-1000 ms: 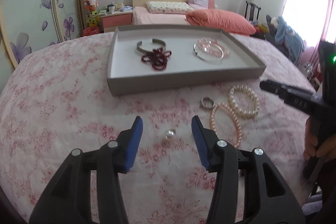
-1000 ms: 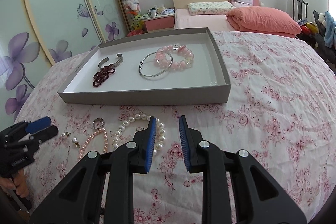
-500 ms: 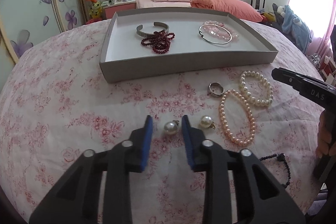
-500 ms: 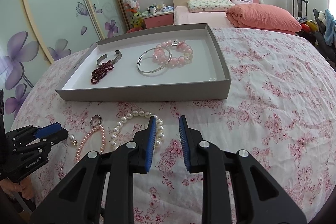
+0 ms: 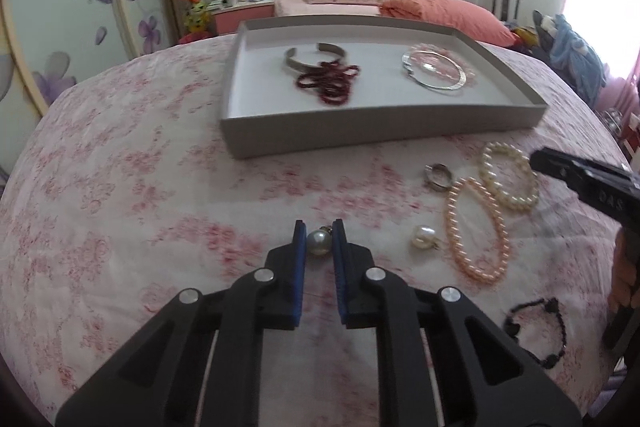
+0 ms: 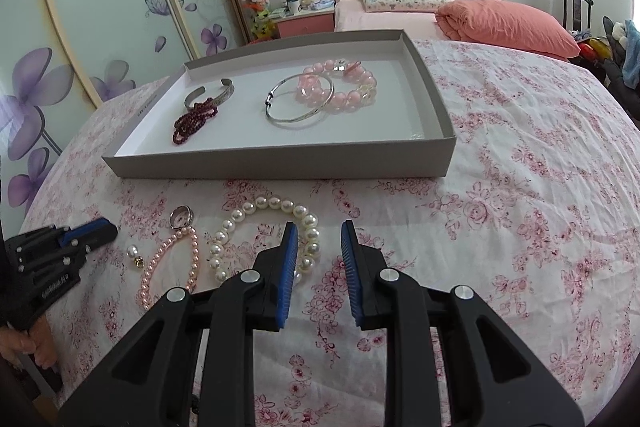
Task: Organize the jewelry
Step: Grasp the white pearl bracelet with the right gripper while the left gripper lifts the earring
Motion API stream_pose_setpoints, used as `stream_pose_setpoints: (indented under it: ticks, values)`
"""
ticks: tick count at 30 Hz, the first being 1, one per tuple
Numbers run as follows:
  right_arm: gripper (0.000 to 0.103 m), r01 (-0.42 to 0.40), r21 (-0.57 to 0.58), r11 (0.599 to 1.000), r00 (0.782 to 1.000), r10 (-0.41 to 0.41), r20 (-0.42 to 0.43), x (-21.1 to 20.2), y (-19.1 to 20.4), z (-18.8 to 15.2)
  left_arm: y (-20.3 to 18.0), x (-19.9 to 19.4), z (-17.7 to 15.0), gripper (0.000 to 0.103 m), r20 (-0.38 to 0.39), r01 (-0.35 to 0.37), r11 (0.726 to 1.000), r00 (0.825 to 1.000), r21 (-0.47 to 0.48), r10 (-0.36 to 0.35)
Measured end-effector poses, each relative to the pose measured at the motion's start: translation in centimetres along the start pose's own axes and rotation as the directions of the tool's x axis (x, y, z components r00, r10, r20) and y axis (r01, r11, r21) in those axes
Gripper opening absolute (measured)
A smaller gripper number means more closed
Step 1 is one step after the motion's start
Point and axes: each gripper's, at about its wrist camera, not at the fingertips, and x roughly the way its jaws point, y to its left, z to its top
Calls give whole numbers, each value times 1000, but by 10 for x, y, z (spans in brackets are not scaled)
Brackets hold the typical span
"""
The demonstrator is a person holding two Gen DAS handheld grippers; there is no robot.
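Observation:
My left gripper (image 5: 319,237) is shut on a pearl earring (image 5: 319,243) and holds it just above the floral cloth. A second pearl earring (image 5: 423,236) lies to its right, beside a pink pearl bracelet (image 5: 476,227), a white pearl bracelet (image 5: 509,175) and a silver ring (image 5: 439,175). The grey tray (image 5: 360,131) behind holds a silver cuff (image 5: 310,57), a dark red bead string (image 5: 330,85), a silver bangle (image 5: 434,77) and a pink bead bracelet (image 6: 344,87). My right gripper (image 6: 318,239) is open and empty, over the white pearl bracelet's (image 6: 264,227) right edge.
A black bead bracelet (image 5: 536,331) lies near the cloth's front right edge. The table is round, and its edge curves away on both sides. Wardrobe doors stand to the left, a bed behind the table.
My left gripper has closed from wide open onto the pearl earring and lifted it slightly. The right gripper has stayed open and barely moved.

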Motion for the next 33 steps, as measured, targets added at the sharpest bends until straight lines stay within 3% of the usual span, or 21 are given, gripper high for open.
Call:
stream_pose_setpoints:
  ticks: [12,14,21,33]
  values:
    - [23,61,-88,994,997,-65,-39,11,15,1,15,-2,2,14,-2,-16,999,1000,-39,16]
    - [13,87,-114,990,995,-92,-38,11,18,0,15,-2,2,14,-2,-16,999,1000,-40,15]
    - [10,98,-85,992,994,-102,-47,4,6,-2,16,-2,2,14,-2,-13,999,1000,-43,13]
    - [10,6,-25,1000,994,-3,112,-36,4,8,15,-8,1,14,20,0,998,1000,-69,1]
